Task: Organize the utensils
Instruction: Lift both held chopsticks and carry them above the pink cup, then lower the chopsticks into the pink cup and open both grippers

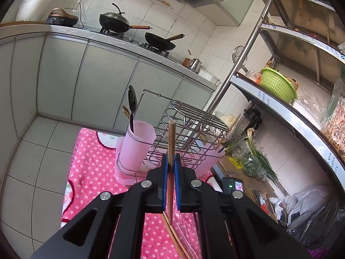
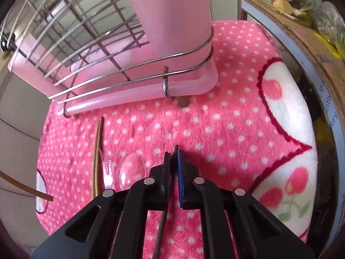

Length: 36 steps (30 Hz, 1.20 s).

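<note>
In the left wrist view my left gripper [image 1: 171, 158] is shut on a brown wooden chopstick [image 1: 171, 138], which stands upright in front of the wire utensil rack [image 1: 194, 116]. The rack holds a pink cup [image 1: 138, 144] with a black spoon [image 1: 132, 102] in it and a second pink cup [image 1: 210, 153]. In the right wrist view my right gripper [image 2: 173, 153] points down at the pink dotted cloth [image 2: 215, 118], shut on a thin dark stick [image 2: 161, 226]. Left of it lie a clear plastic spoon [image 2: 131, 170], a clear fork [image 2: 106, 168] and a pair of chopsticks [image 2: 97, 155].
The rack's pink drip tray [image 2: 140, 90] sits just beyond the loose utensils. A metal shelf unit [image 1: 280, 112] with a green basket [image 1: 278, 84] and a cardboard box [image 2: 312, 43] of vegetables borders the right. A counter with two woks [image 1: 159, 41] stands across the tiled floor.
</note>
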Motion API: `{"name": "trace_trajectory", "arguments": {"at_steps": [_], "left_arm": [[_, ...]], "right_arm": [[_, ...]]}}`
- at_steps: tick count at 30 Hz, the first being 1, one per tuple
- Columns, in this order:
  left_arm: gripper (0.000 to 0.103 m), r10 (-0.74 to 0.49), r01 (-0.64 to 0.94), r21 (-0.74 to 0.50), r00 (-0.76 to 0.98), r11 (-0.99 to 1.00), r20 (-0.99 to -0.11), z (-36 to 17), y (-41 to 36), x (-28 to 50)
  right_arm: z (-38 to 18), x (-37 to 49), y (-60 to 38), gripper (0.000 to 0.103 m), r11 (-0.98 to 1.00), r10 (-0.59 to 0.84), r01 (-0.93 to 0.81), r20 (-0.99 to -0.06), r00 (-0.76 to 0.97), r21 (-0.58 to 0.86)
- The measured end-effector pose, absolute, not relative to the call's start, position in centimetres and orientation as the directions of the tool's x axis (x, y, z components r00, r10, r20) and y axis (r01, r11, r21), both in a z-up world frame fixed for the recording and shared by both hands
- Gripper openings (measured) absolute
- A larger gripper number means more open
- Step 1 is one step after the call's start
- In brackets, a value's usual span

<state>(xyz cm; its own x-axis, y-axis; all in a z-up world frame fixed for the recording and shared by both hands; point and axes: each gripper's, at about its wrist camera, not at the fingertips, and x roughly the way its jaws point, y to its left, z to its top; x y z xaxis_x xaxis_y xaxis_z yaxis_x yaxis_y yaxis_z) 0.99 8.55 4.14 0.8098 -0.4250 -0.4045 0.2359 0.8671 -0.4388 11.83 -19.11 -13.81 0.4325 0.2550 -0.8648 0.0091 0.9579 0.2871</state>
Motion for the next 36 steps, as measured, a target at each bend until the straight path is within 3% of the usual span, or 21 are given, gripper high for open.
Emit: {"name": "trace_trajectory", "arguments": {"at_steps": [6,18,26,36], "left_arm": [[0.005,-0.401,0.220,-0.431,0.828,0.875,-0.392,4.9,8.8,0.8],[0.005,-0.330,0.194,-0.386,0.887,0.902,-0.324,9.2,9.1,0.4],[0.005,-0.265,0.165,-0.342,0.925,0.925,-0.271,13.8,9.2,2.0],[0.005,-0.223,0.153,-0.317,0.955,0.936,-0.197,17.8,9.5,4.4]], "right_arm": [[-9.1,8.4,-20.5,0.005,0.936,0.314,-0.056,-0.749,0.584,0.348],[3.9,3.8,-22.8,0.004,0.941,0.293,-0.171,-0.453,0.842,0.291],[10.9,5.3,-24.0,0.004,0.928,0.332,-0.228,-0.375,0.866,0.294],[16.0,7.8,-24.6,0.004,0.954,0.259,-0.200,-0.273,0.926,0.225]]}}
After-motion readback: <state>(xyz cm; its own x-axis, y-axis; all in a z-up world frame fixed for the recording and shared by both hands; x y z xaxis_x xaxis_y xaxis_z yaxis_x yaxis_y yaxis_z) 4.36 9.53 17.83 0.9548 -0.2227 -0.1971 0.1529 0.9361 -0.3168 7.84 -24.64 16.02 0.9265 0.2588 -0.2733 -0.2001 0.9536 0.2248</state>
